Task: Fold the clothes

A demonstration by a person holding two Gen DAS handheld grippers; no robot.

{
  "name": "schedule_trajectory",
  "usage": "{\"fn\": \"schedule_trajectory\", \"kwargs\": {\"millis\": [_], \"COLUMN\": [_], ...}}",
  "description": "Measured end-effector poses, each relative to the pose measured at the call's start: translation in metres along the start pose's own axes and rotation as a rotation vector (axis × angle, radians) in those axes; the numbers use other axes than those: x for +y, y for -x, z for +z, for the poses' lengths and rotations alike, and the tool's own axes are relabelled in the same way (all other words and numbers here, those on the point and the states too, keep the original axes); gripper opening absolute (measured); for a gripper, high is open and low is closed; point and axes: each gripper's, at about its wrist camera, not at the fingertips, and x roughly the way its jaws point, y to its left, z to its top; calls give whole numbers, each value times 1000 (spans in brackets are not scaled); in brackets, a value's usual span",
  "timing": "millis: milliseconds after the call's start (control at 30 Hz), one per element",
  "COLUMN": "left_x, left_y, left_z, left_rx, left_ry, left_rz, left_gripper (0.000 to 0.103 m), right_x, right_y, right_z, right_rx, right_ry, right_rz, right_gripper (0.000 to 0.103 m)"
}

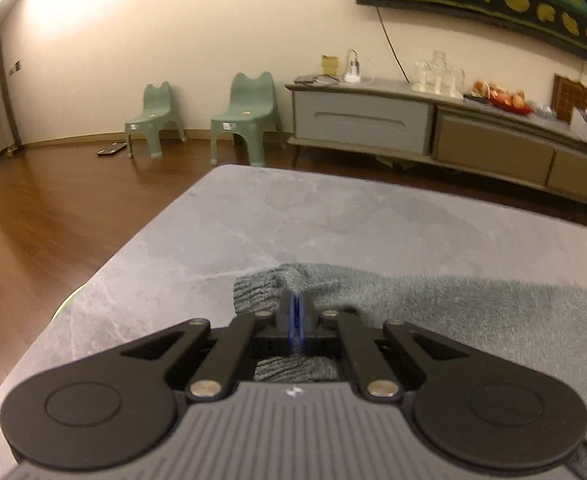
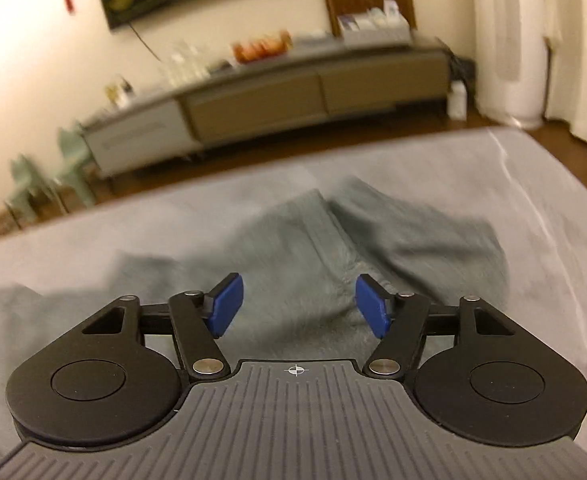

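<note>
A fuzzy grey-green garment (image 1: 453, 312) lies spread on the grey marbled table (image 1: 253, 220). Its ribbed cuff (image 1: 253, 292) sits just left of my left gripper (image 1: 296, 306). That gripper's blue pads are pressed together, and a ridge of the cloth is pinched between them beside the cuff. In the right wrist view the same garment (image 2: 393, 236) lies rumpled in soft folds. My right gripper (image 2: 298, 304) hovers over it with both blue pads (image 2: 226, 304) wide apart and nothing between them. This view is blurred.
The table edge (image 1: 141, 232) drops to a wooden floor (image 1: 53, 208) on the left. Two green plastic chairs (image 1: 245, 116) and a long low cabinet (image 1: 413, 128) with clutter on top stand by the far wall. A white curtain (image 2: 573, 40) hangs at the far right.
</note>
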Motion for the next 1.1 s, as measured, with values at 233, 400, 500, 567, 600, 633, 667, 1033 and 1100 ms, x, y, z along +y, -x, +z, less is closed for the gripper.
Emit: {"fn": "schedule_trajectory", "kwargs": {"millis": [233, 400, 500, 567, 600, 633, 667, 1033, 1100], "left_x": [-16, -2, 5, 1, -3, -5, -6, 34, 25], "left_y": [-11, 5, 3, -11, -20, -24, -27, 87, 82], "left_z": [3, 29, 59, 70, 71, 69, 66, -91, -104], "left_rx": [6, -128, -154, -116, -87, -52, -16, 44, 63], "left_ry": [-50, 63, 137, 140, 113, 91, 70, 96, 85], "left_rz": [14, 44, 57, 71, 79, 81, 82, -133, -150], "left_gripper": [2, 2, 1, 2, 3, 13, 22, 74, 74], "right_x": [0, 21, 19, 10, 4, -4, -11, -62, -58], "right_y": [-49, -18, 3, -10, -21, -37, -48, 26, 24], "right_z": [-3, 29, 68, 89, 96, 96, 92, -63, -71], "right_rx": [43, -117, -278, -303, -284, -209, -151, -35, -33], "right_ry": [120, 201, 151, 104, 88, 88, 83, -141, -144], "right_rz": [-128, -114, -187, -297, -345, -383, -407, -221, -202], "right_gripper": [56, 14, 13, 18, 26, 45, 49, 86, 86]}}
